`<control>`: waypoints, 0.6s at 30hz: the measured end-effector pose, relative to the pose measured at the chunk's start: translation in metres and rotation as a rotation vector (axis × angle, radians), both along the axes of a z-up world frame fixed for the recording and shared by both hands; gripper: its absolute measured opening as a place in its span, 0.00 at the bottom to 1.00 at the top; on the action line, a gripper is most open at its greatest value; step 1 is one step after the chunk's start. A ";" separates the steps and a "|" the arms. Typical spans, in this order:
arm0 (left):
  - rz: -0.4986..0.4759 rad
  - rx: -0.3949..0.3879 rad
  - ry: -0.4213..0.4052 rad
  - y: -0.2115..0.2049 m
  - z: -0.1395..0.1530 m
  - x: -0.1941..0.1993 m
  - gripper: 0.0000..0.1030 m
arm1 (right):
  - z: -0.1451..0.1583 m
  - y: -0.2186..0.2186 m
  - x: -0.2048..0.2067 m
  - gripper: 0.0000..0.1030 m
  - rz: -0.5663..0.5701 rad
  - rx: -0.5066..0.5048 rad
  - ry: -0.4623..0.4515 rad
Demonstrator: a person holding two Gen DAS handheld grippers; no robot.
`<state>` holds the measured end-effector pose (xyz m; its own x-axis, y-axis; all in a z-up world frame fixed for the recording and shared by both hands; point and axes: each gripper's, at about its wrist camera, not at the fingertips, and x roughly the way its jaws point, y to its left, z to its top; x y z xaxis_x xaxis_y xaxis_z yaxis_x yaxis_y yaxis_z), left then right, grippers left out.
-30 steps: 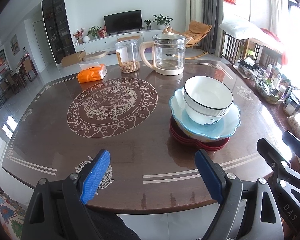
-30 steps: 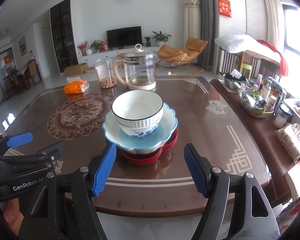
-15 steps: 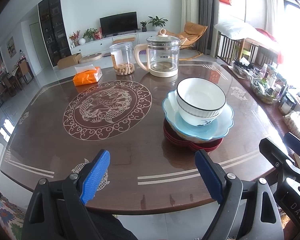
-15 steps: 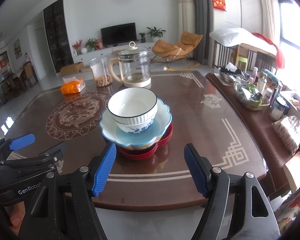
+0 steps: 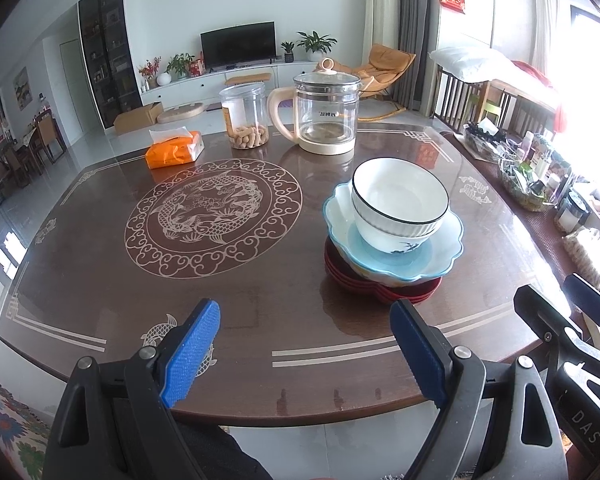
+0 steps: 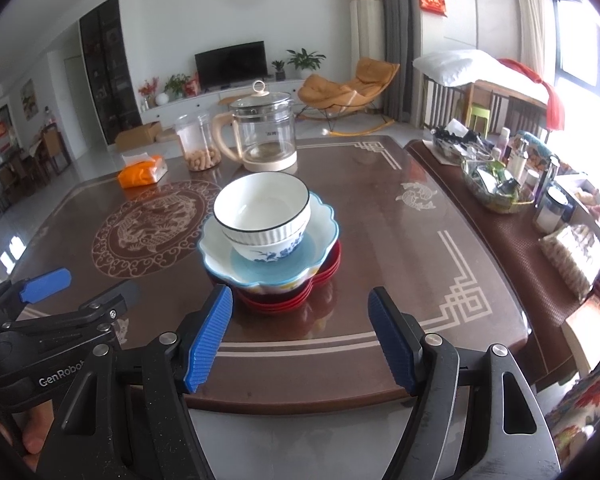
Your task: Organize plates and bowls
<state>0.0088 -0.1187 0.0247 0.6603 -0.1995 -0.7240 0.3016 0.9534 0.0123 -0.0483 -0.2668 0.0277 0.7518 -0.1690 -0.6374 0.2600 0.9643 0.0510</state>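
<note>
A stack of dishes stands on the brown table (image 5: 100,264) (image 6: 380,208). At the bottom lie red plates (image 5: 380,290) (image 6: 284,302). On them rests a scalloped light-blue bowl (image 5: 400,256) (image 6: 276,264), then a white bowl with blue flowers (image 5: 396,242) (image 6: 268,252), and on top a ribbed white bowl with a dark rim (image 5: 400,200) (image 6: 262,208). My left gripper (image 5: 304,354) is open over the table's near edge, left of the stack. My right gripper (image 6: 300,340) is open just in front of the stack, apart from it. Both hold nothing.
At the table's far side stand a glass kettle (image 5: 326,114) (image 6: 266,136), a clear jar of peanuts (image 5: 246,118) (image 6: 198,146) and an orange tissue pack (image 5: 174,152) (image 6: 142,172). A side counter on the right carries a basket of bottles (image 6: 496,180).
Both views have drawn slightly back and up from the table, so the stack sits a little farther off. Both grippers stayed open and the dishes did not move.
</note>
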 end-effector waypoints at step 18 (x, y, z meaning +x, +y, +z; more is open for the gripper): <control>-0.001 -0.018 0.016 0.000 -0.001 0.001 0.84 | 0.005 0.006 -0.002 0.72 0.013 -0.022 -0.013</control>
<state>0.0099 -0.1185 0.0234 0.6484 -0.2137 -0.7307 0.3030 0.9529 -0.0098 -0.0500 -0.2610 0.0332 0.7623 -0.1725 -0.6238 0.2466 0.9685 0.0335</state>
